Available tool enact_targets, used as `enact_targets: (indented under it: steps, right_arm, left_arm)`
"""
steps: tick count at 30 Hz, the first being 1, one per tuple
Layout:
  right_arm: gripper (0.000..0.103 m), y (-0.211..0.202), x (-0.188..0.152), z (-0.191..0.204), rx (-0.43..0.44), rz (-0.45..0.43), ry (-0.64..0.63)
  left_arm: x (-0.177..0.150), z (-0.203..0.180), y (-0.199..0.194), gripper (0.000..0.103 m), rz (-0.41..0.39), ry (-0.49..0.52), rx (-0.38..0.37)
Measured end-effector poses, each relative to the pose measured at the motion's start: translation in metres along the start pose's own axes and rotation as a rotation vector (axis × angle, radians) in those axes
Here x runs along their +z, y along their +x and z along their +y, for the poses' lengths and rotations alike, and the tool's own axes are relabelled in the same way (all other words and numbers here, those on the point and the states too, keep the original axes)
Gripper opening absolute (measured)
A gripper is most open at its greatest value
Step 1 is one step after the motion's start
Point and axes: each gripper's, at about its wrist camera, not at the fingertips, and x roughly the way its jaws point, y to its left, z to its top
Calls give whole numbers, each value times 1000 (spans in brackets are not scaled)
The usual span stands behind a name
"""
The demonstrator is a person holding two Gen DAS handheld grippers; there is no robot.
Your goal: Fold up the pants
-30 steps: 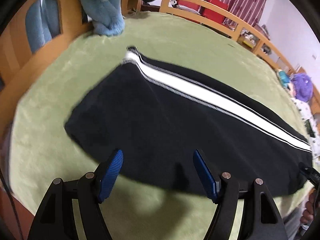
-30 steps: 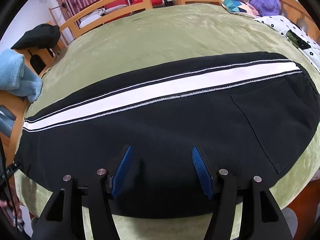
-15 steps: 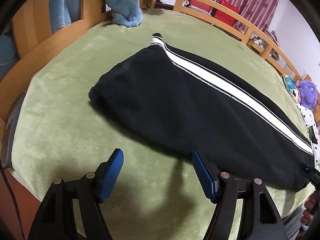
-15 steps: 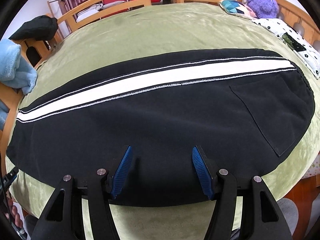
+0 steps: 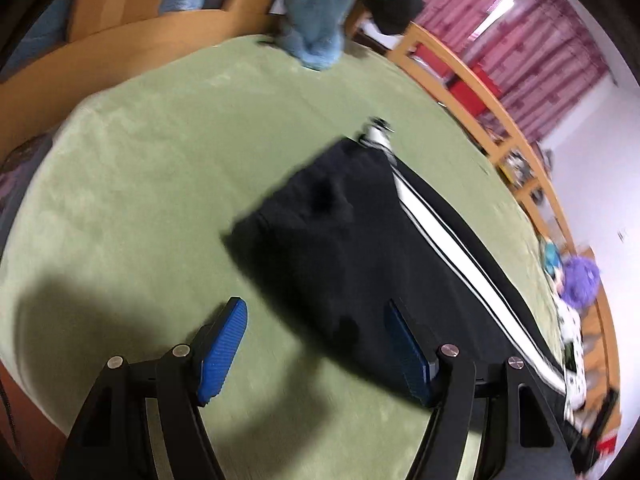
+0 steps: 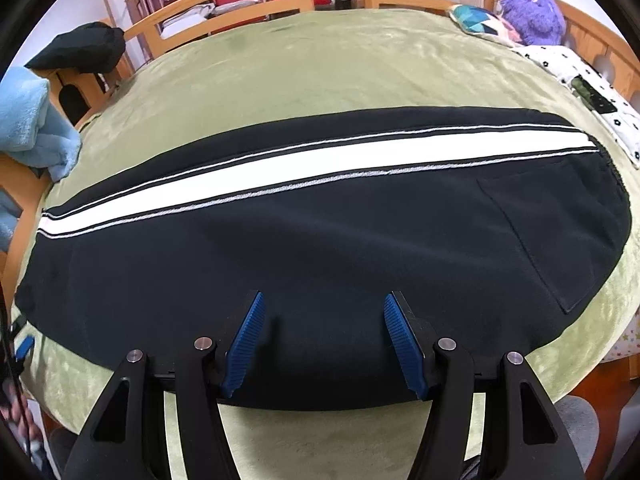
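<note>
Black pants (image 6: pixel 320 248) with a white side stripe (image 6: pixel 280 168) lie flat, lengthwise, on a green blanket (image 6: pixel 320 64). A back pocket (image 6: pixel 560 232) shows at the right, waist end. My right gripper (image 6: pixel 322 340) is open and empty, hovering over the pants' near edge at mid-length. In the left wrist view the leg-cuff end of the pants (image 5: pixel 340 240) lies ahead and to the right. My left gripper (image 5: pixel 316 352) is open and empty, straddling the near edge by the cuff end. The left view is motion-blurred.
A wooden rail (image 6: pixel 280 4) rings the bed. A light blue blanket (image 6: pixel 32 128) and a black garment (image 6: pixel 80 52) hang on the left rail. A purple plush (image 6: pixel 532 16), a patterned pillow (image 6: pixel 476 20) and a dotted cloth (image 6: pixel 580 80) lie at the right.
My left gripper has swung left toward the cuff end of the pants, and its view tilts. My right gripper has hardly moved. Both stay open.
</note>
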Motion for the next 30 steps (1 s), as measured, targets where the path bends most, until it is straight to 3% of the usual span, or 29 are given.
enact_targets:
  steps: [4,6,7,8,10,11,17,18,19,21,24,27,30]
  right_arm:
    - [62,1,1,-1,31,2,14]
    - [62,3,2,-2,43,8,23]
    - [61,5,2,-2,49,13,24]
    - [62,6,3,-3,51,16,21]
    - [61,6,3,-4,46,19,7]
    - [61,6,4,-6,42,18,2]
    - [62,2,2,-25,61,10,29]
    - [62,2,2,-28,66,11,36]
    - [62,2,1,-32,75,10,43]
    - [62,1,-1,-37,91,7,52]
    - [61,-5,-3,-47,112,-9,55]
    - [61,-16,-5,-58,119,-37,49]
    - [61,-26,-9,-74,117,-64,50]
  left_arm:
    - [17,-1,26,68,34,2,30]
    - [23,-5,35,62,11,23,59]
    - [28,-4,37,44,2,25,72]
    - [33,2,35,25,-8,4,37]
    - [37,21,27,23,-21,-115,-98]
    - [37,27,29,23,-7,-146,-113]
    - [32,7,44,35,-7,-111,16]
    - [33,2,43,34,-8,-102,41]
    - [35,0,42,24,-10,-97,45]
    - [37,-10,32,21,-30,-75,46]
    - [44,-36,9,20,-80,6,117]
    - [43,-90,-20,20,-161,173,202]
    - [35,-152,-56,20,-229,349,184]
